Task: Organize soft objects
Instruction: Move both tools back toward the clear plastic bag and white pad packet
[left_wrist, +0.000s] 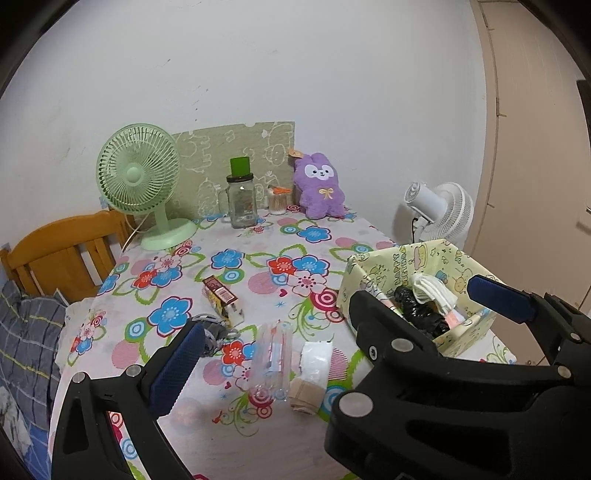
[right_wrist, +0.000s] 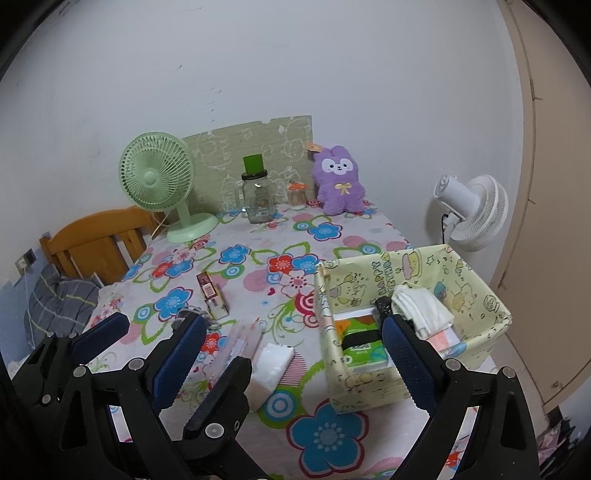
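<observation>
Both grippers hover over the worktop, jaws apart, nothing held.

The box (right_wrist: 413, 325) at the right already holds a white cloth (right_wrist: 421, 306) and packs. A wrapped pad (left_wrist: 314, 363), clear packet (left_wrist: 271, 362) and grey cloth (left_wrist: 214, 332) lie loose beside it. Likely next: the left gripper (left_wrist: 332, 325) drops onto one and closes.

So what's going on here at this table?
A person holding two grippers is sorting soft things into the yellow box, which already holds a white cloth and a green pack. Both the left gripper and right gripper are open and empty. A clear packet and folded cloth wait on the tablecloth.
</observation>
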